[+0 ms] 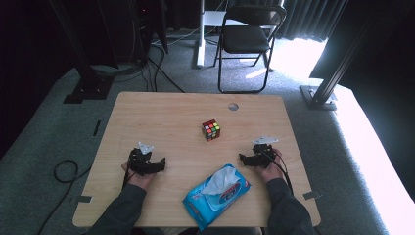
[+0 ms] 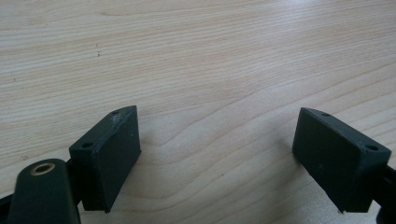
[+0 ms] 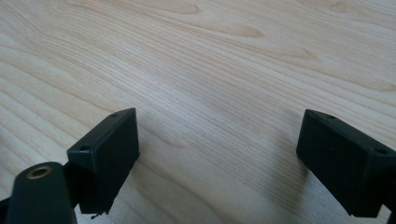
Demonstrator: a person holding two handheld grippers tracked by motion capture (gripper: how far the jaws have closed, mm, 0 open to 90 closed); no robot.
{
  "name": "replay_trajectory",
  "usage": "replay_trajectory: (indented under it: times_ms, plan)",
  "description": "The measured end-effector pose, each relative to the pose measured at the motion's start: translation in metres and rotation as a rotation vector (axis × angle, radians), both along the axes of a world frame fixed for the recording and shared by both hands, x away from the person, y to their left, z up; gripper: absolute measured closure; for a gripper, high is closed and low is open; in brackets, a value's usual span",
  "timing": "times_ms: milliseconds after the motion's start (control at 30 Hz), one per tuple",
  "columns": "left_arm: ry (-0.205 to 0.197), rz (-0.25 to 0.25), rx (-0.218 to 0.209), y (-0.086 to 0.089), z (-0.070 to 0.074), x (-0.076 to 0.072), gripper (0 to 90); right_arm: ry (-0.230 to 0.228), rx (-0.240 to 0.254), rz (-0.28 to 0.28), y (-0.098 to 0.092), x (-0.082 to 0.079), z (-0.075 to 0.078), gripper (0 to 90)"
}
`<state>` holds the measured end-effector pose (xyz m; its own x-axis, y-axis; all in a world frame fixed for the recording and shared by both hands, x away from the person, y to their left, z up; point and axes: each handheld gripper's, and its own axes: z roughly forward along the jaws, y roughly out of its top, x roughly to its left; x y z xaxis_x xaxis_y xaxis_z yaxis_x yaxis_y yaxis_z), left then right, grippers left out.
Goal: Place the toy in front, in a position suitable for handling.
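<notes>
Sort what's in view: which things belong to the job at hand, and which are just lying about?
Likely in the job:
wipes pack, nearest both grippers
puzzle cube
left gripper, right gripper, jaws open, empty

Lying about:
folding chair
floor cables

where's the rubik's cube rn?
In the high view the Rubik's cube stands near the middle of the wooden table, beyond the blue wet-wipes pack and between the left gripper and right gripper, touching neither.
</notes>
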<state>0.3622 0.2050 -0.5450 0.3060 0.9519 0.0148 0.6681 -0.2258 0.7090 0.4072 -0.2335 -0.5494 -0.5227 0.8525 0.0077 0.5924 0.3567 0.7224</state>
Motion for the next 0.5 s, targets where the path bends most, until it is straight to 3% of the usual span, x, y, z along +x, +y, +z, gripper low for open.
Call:
replay_trajectory:
  times_ms: [367,500]
  plan:
    - [-0.004,0.007,-0.001,0.0008,0.0004,-0.0007,18.8,0.0,-0.001,0.009,0.0017,-0.0027,-0.0001,12.1]
    - [0.013,-0.046,0.002,0.0038,0.002,0.0019,18.7,-0.002,-0.001,0.01,0.0016,-0.0031,-0.0001,12.8]
